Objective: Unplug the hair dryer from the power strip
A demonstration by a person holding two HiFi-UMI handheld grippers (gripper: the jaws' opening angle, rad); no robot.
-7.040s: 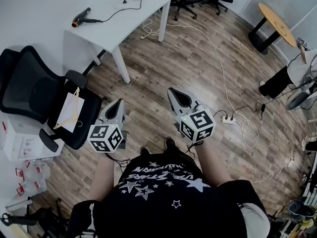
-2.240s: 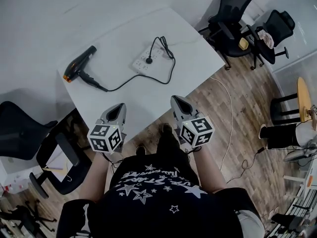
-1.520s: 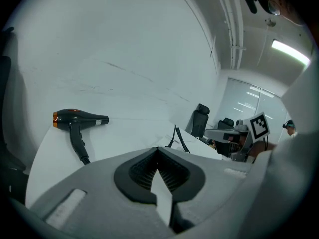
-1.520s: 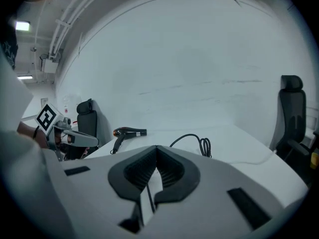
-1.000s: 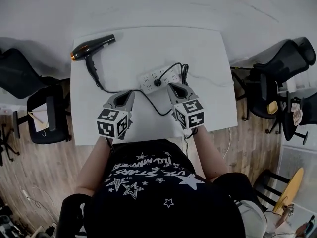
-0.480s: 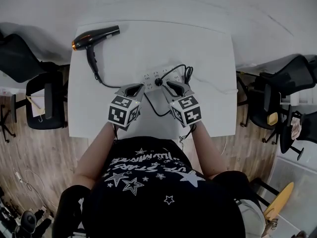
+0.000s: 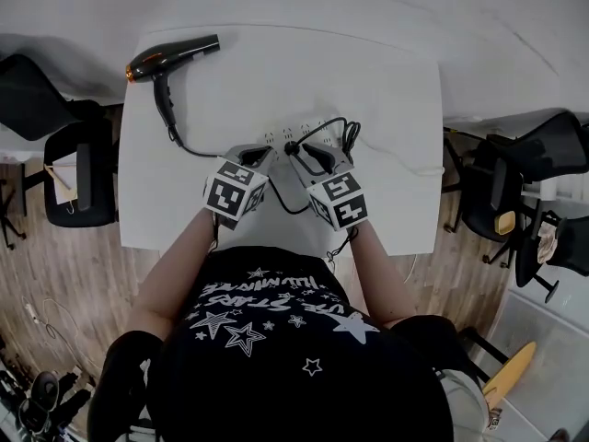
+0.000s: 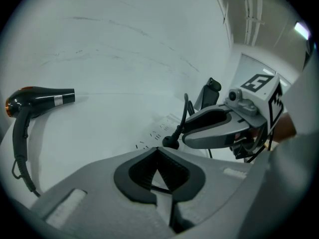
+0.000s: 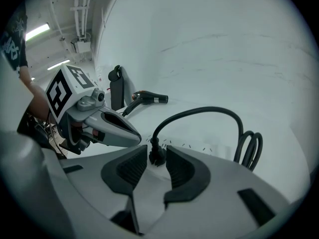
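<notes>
Plug (image 9: pixel 157 158) seated in strip (image 9: pixel 199 144) at mid-desk (image 7: pixel 386 90). Right gripper (image 9: pixel 157 150) straddles it. Its fingers have just been opening and seemingly do not yet clamp it. Left gripper (image 8: pixel 158 151), fingers together, sits beside the strip, a stance suited to bracing it. Dryer (image 7: pixel 170 55) lies far left.

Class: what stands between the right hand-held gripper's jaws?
The black round plug, seated in the white power strip; the jaws, just opening, flank it without touching. Right gripper view.

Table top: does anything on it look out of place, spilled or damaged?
Nothing stands out. The hair dryer lies near the far left corner of the table, and its cord runs to a plug seated in the power strip.
</notes>
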